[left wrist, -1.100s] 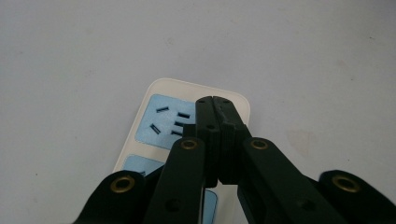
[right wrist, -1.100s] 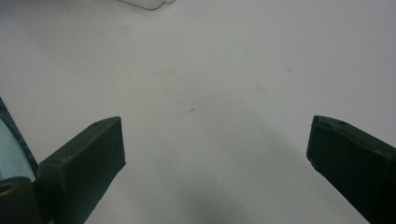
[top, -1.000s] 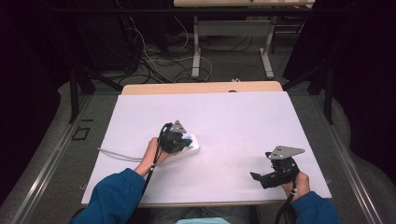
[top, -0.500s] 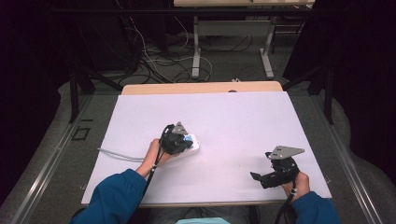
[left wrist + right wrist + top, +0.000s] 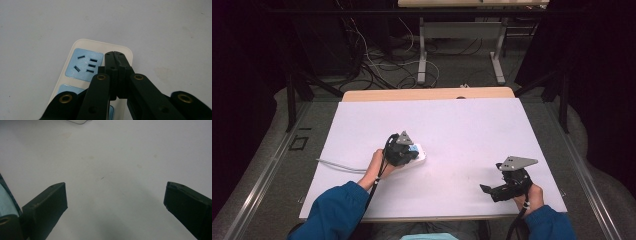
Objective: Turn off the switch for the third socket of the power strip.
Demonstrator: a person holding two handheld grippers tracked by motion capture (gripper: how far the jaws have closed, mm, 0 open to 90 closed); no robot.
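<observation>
A white power strip (image 5: pixel 420 154) with light blue socket faces lies flat on the white table (image 5: pixel 462 120), left of centre. Its white cord (image 5: pixel 337 165) runs off to the left. My left gripper (image 5: pixel 411 152) hovers right over the strip. In the left gripper view its jaws are pressed together, their tip (image 5: pixel 115 57) above the strip's end beside a blue socket (image 5: pixel 85 63); nothing sits between them. My right gripper (image 5: pixel 486 189) rests low near the front right of the table, pointing left, open over bare tabletop (image 5: pixel 115 192).
A wooden table edge (image 5: pixel 427 94) borders the far side of the white surface. Beyond it are metal table legs (image 5: pixel 421 50) and loose cables (image 5: pixel 377 60) on the floor. A corner of the power strip (image 5: pixel 77 121) peeks in at the top of the right gripper view.
My left gripper has edged slightly to the right over the power strip. The right gripper has stayed where it was.
</observation>
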